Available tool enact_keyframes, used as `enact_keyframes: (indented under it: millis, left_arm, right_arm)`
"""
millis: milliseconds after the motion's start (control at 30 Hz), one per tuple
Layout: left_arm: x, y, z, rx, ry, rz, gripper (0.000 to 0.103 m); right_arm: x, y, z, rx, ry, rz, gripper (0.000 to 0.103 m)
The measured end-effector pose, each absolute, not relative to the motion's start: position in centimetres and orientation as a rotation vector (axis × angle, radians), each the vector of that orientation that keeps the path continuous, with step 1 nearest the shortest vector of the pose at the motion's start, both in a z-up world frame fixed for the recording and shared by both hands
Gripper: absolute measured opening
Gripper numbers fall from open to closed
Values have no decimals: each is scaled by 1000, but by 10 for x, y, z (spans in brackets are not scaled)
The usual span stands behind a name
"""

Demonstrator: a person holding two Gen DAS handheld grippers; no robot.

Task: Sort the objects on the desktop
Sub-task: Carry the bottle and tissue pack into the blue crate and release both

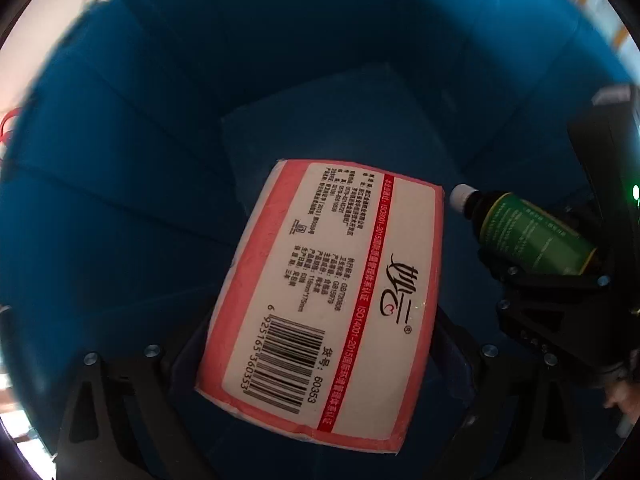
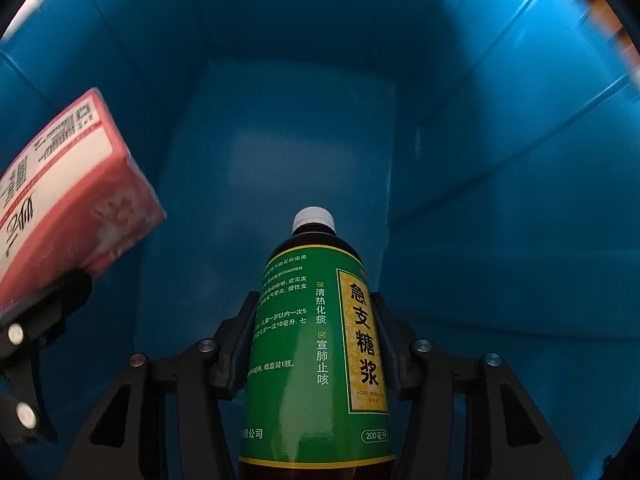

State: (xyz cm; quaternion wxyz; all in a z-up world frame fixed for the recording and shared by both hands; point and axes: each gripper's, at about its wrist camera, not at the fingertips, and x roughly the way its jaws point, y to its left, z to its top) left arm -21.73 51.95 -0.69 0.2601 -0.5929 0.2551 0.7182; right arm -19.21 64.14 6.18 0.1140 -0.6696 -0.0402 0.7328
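Observation:
A pink tissue pack point(image 1: 320, 304) with a white label and barcode is held between the fingers of my left gripper point(image 1: 316, 364), pointing down into a deep blue bin point(image 1: 120, 140). The same pack point(image 2: 76, 200) shows at the left of the right wrist view. My right gripper point(image 2: 312, 340) is shut on a dark syrup bottle point(image 2: 316, 340) with a green label and white cap, also hanging over the inside of the blue bin point(image 2: 500, 160). In the left wrist view the bottle point(image 1: 532, 232) and right gripper point(image 1: 556, 280) sit close to the pack's right.
The bin's blue walls fill both views, and its floor point(image 2: 280, 152) lies bare below. A strip of pale desk point(image 1: 48, 32) and a red cable point(image 1: 8, 120) show beyond the rim at the left.

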Motion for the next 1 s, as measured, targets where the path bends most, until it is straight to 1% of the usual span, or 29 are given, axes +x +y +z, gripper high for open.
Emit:
enact_keyframes:
  millis: [67,167,267,400,500,533,567,600,633,667,733,800,867,900,1000]
  left_arm:
    - [-214,524,-26,-1622,746,1911,96]
    - [-212,523,-48,-1711,774,1816,96]
    - [-205,521,-48,-1678,816,1808,96]
    - [-196,516,-45,-1653,827,1790,98]
    - [-188,511,-43,-1631,861,1789,98]
    - [-187,509,-41,-1626,866,1794,98]
    - [-185,506,-39,-1618,869,1805,98]
    - [-184,504,-35,-1605,868,1814,99]
    - [-183,501,-31,-1596,863,1823,99]
    - [-183,507,-26,-1590,853,1833,99]
    - [-183,501,-15,-1581,827,1845,99]
    - [-187,502,-4,-1561,810,1862,99]
    - [-184,491,13,-1532,781,1875,99]
    - [-187,486,23,-1519,754,1883,99]
    - [-187,483,58,-1467,684,1923,99]
  right_arm:
    - [-189,646,42,-2026,-101,2075,51]
    - [-181,651,17,-2113,-68,1983,51]
    - [-172,649,3,-2159,-78,1937,51]
    - [-166,650,0,-2178,-64,1923,51]
    - [-174,663,3,-2163,-81,1929,54]
    - [-176,665,5,-2157,-81,1931,59]
    - [-175,665,9,-2151,-77,1937,68]
    - [-175,666,13,-2143,-75,1941,73]
    - [-176,660,11,-2137,-87,1947,82]
    - [-177,658,15,-2135,-109,1954,84]
    - [-177,654,25,-2121,-133,1973,85]
    - [-176,650,40,-2105,-151,2010,88]
    - [-175,647,58,-2071,-177,2064,93]
    - [-172,642,70,-2048,-184,2099,94]
    - [-164,638,100,-1968,-174,2192,102]
